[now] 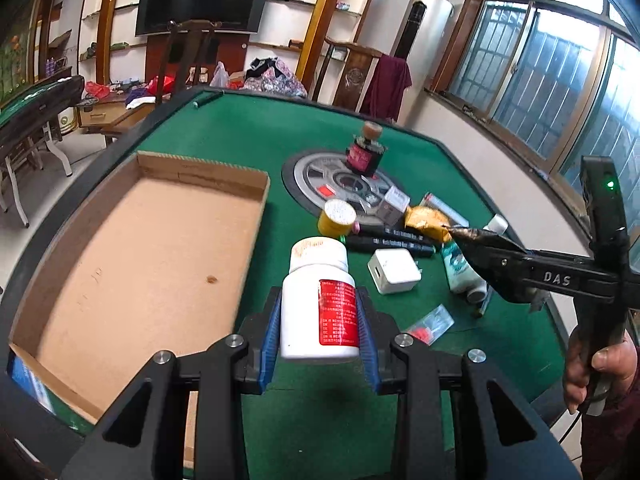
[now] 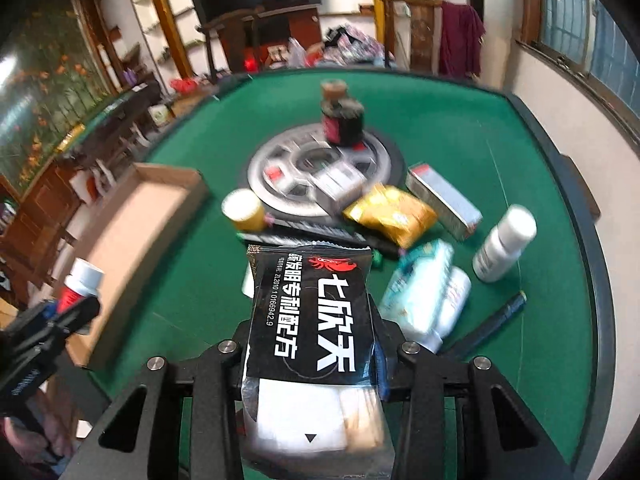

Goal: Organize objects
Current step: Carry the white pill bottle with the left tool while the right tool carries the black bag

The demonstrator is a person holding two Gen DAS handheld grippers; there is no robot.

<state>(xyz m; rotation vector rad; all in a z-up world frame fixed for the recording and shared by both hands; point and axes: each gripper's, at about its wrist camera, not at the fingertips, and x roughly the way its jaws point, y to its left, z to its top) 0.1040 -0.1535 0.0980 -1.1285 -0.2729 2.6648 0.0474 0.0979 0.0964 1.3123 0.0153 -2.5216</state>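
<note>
My left gripper (image 1: 318,306) is shut on a white pill bottle (image 1: 318,304) with a red label, held upright above the green table just right of the cardboard tray (image 1: 140,260). The same bottle (image 2: 80,280) shows at the left edge of the right wrist view. My right gripper (image 2: 312,340) is shut on a black snack packet (image 2: 312,304) with white lettering, lifted over the pile of items. From the left wrist view the right gripper (image 1: 472,240) reaches in from the right, a hand (image 1: 600,364) on its handle.
On the green felt lie a yellow jar (image 1: 336,218), black markers (image 1: 392,240), a white charger (image 1: 394,270), a gold packet (image 2: 390,214), a teal tube (image 2: 424,296), a white bottle (image 2: 504,244), a pen (image 2: 492,320), a silver box (image 2: 444,196) and a corked dark bottle (image 1: 366,152).
</note>
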